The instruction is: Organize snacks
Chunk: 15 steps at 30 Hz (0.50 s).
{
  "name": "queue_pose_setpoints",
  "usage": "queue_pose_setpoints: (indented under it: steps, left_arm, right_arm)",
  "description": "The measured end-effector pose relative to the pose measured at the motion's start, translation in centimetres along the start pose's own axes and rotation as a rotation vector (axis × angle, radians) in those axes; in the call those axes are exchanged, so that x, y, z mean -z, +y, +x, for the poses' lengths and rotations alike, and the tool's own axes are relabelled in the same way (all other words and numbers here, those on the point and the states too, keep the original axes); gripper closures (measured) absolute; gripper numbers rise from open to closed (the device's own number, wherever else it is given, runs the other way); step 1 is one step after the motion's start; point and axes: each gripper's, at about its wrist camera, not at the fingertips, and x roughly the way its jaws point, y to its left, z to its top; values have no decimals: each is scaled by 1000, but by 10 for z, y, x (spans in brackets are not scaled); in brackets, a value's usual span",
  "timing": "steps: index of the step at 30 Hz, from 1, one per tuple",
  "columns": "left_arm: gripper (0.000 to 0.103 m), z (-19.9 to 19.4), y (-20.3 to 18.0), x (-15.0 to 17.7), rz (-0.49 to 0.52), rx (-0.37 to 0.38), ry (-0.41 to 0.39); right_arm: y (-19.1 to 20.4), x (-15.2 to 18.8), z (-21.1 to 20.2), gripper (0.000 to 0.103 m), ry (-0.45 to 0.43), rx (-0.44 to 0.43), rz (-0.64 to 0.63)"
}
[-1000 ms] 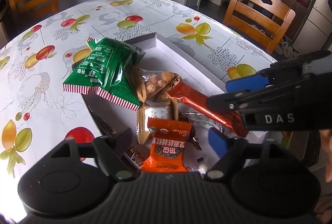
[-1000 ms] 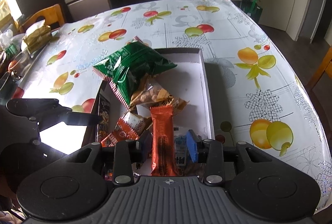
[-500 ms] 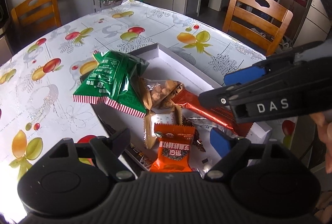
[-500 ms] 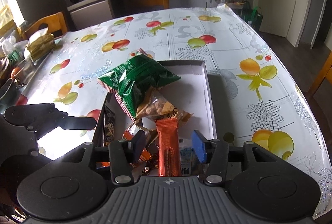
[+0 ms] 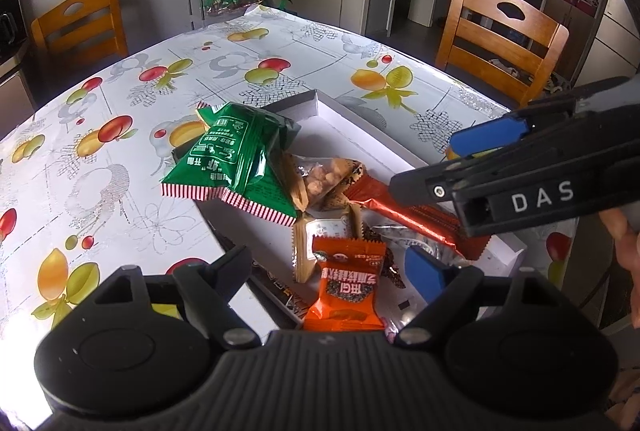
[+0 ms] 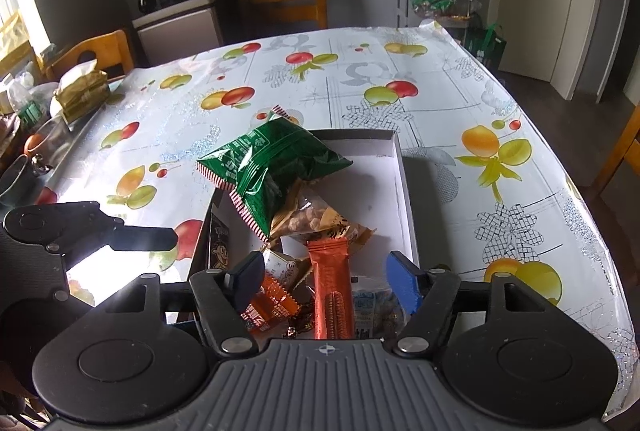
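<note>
Our right gripper [image 6: 326,281] is opening its jaws around the orange wafer bar [image 6: 332,295], which a second ago sat pinched between them; the pads now stand clear of it and the bar lies in the white box [image 6: 406,191] directly ahead, atop the other snacks. We judge that bar delivered. Our left gripper [image 5: 330,269] hangs wide open and empty, the small orange packet [image 5: 348,291] lying between its fingers, the green bag [image 5: 236,159] beyond.
</note>
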Motion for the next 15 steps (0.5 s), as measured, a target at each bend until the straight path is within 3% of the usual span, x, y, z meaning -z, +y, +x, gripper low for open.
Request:
queue_pose_setpoints:
  steps: [15]
  left_arm:
    - [18, -6, 10, 0, -27, -31, -18]
  right_arm:
    - [0, -1, -7, 26, -23, 23, 11]
